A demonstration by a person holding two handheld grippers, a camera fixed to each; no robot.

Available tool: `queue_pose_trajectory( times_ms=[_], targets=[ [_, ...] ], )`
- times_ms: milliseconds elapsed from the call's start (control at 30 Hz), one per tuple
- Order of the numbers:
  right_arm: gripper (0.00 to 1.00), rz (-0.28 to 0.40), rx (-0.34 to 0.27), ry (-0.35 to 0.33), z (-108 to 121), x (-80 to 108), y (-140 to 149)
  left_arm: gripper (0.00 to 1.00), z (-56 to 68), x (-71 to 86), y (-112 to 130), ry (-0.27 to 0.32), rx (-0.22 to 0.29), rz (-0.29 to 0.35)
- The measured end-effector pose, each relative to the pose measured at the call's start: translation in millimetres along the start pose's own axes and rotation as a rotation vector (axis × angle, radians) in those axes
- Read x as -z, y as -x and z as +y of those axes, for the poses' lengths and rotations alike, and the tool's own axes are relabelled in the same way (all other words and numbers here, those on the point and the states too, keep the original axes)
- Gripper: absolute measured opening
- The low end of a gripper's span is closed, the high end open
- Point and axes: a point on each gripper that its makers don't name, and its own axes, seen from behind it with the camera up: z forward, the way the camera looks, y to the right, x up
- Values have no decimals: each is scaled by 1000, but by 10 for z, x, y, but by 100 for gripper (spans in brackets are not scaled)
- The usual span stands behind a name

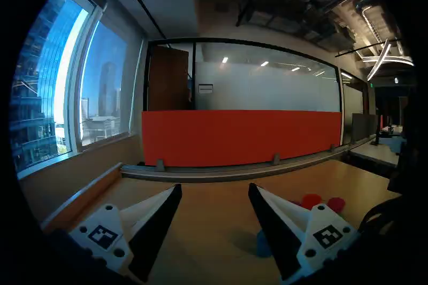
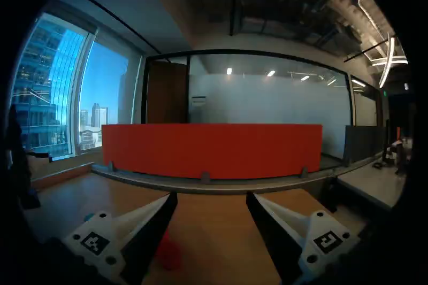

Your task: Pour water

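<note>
**Both claws held open above the wooden table, nothing gripped.**

In the left gripper view, the left claw (image 1: pixel 214 189) is seen at bottom centre with its fingers spread wide and only bare table (image 1: pixel 214 226) between them. Two red round objects (image 1: pixel 311 200) are spotted side by side on the table at lower right, just past the finger on that side. A blue object (image 1: pixel 261 245) is half hidden behind the same finger, and what these things are cannot be told. In the right gripper view, the right claw (image 2: pixel 211 197) is likewise spread open and empty. A blurred red object (image 2: pixel 168 253) is caught low and left of centre, close against the inner edge of the finger at the left of the frame. An orange-red partition (image 1: pixel 241 138) is stretched across the table's far edge, and a window (image 1: pixel 53 98) is seen at left.
</note>
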Motion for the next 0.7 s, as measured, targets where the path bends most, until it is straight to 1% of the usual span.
queue_pose_trajectory(
  times_ms=[100, 300, 400, 500, 700],
  targets=[
    [99, 5, 7, -8, -29, 2, -128, 93, -24, -19, -120, -6, -12, -2],
    [99, 0, 15, -15, -66, -12, -313, 92, 91, -15, -397, 37, -27, 5],
    [99, -3, 10, -18, -74, -20, -359, 93, 145, -5, -470, 53, -25, 1],
    [99, -3, 4, -29, -99, -25, -369, 92, 201, -9, -490, 78, -17, -8],
    [99, -3, -11, -89, -200, -21, -401, 92, 281, -3, -528, 125, -20, -16]
  ],
)
